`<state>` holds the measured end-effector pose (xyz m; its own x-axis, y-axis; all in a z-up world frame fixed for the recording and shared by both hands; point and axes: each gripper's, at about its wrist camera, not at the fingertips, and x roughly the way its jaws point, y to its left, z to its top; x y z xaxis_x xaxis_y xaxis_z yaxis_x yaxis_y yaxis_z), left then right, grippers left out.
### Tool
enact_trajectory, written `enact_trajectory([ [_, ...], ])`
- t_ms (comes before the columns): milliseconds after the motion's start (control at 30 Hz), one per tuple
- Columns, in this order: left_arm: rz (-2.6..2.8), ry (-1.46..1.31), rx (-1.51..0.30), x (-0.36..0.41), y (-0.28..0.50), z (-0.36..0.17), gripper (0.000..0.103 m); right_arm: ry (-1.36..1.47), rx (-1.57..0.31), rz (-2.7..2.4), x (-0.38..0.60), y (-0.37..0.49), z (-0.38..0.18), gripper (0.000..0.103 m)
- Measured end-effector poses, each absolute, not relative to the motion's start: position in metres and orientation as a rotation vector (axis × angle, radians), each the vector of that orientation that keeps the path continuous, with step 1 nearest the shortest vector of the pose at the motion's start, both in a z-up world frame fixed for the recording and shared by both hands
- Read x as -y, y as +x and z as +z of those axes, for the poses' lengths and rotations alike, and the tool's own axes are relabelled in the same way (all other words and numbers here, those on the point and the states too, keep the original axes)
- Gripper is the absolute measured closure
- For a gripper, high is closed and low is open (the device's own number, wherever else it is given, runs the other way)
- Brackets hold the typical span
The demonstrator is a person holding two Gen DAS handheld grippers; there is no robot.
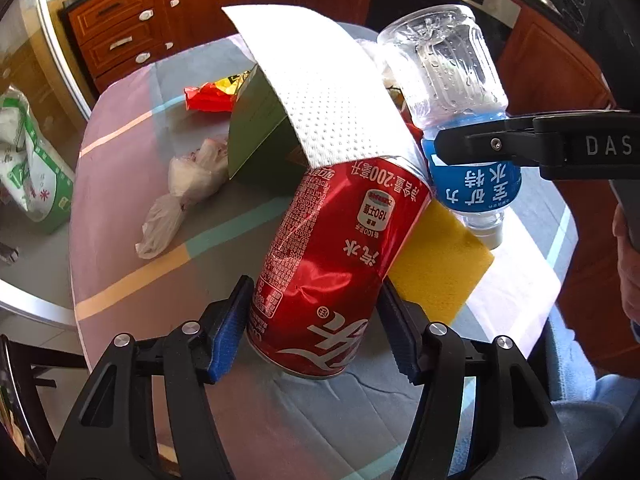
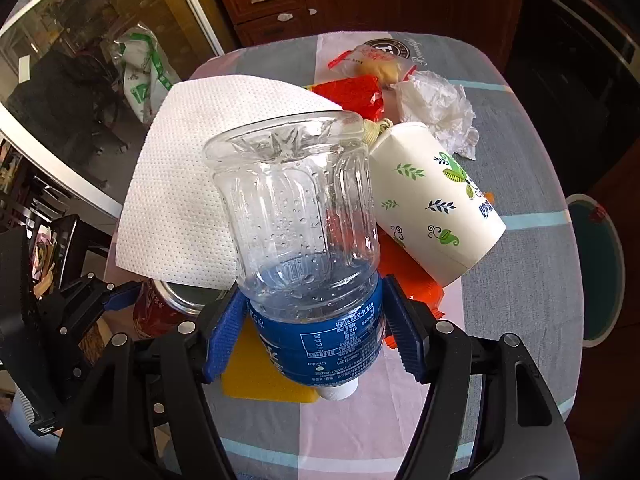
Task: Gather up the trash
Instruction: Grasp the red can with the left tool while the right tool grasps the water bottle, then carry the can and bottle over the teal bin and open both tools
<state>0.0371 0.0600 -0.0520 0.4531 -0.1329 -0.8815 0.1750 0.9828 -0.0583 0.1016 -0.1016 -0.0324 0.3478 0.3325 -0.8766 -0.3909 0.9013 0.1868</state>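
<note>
Big patchwork tabletop (image 2: 520,184) under me, trash heaped in the middle, and I'm working both sides at once. A white paper towel (image 1: 332,92) lies draped over the pile, one edge resting on the red can's top, so it looks set to slide when that can moves. My right gripper (image 2: 314,332) has its jaws clenched on the water bottle (image 2: 296,216) around the blue label, neck and white cap pointing down at the yellow sponge (image 1: 436,268), the bit of water left inside pooled toward the neck. My left gripper (image 1: 314,320) has its jaws clamped on the dented red can (image 1: 324,264), which tilts, its lower rim at or just above the cloth. A white paper cup (image 2: 432,208) with green leaf prints leans against the bottle, crumpled tissue (image 2: 436,108) behind it. Can reads "汽水" and "200毫升"; the bottle label carries large white Chinese characters I can't quite read upside down; the right gripper shows "DAS"
</note>
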Motion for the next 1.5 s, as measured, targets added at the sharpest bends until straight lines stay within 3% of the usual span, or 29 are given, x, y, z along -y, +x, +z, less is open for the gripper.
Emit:
enact_trajectory([
  [533, -0.169, -0.077, -1.018, -0.057, 0.004, 0.01, 0.04, 0.099, -1.033, 0.47, 0.164, 0.085, 0.01, 0.039],
  [733, -0.235, -0.044, -0.957, -0.015, 0.023, 0.048, 0.04, 0.176, -0.954, 0.396, 0.221, 0.091, 0.032, 0.039],
  [967, -0.366, 0.025, -0.962, 0.081, 0.076, 0.055, 0.04, 0.277, -0.914, 0.22, 0.328, 0.109, 0.029, 0.039],
  [1233, -0.46, 0.108, -1.059, 0.19, 0.146, 0.018, 0.04, 0.382, -0.998, 0.066, 0.447, 0.169, -0.031, 0.039],
  [1500, -0.484, 0.183, -1.143, 0.266, 0.205, -0.033, 0.04, 0.505, -1.206, 0.049, 0.484, 0.225, -0.132, 0.039],
])
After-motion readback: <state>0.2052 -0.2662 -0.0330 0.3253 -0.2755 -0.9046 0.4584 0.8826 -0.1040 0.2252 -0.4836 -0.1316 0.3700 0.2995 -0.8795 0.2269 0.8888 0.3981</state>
